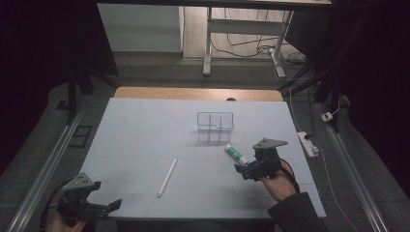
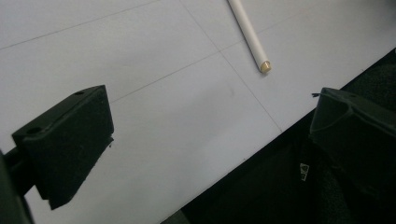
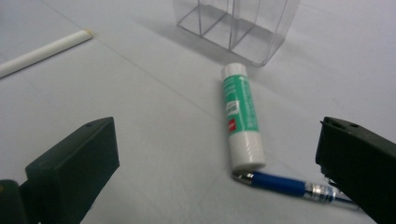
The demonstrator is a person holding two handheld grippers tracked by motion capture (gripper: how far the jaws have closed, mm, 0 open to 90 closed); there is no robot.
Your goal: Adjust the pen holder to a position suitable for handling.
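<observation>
The right gripper (image 1: 245, 169) hovers with jaws apart over the green-and-white glue stick (image 3: 240, 116) and the blue ballpoint pen (image 3: 289, 185), which lie touching at the stick's near end, at about five o'clock from the clear plastic divided organiser (image 1: 215, 126); to take the stick cleanly, probably close across its middle, clear of the pen; the left gripper (image 1: 104, 207) waits at seven o'clock, jaws apart. The right gripper view gives the pen plainly, barely legible from the high view; the left gripper view shows the long white tube's (image 2: 248, 33) tan tip.
</observation>
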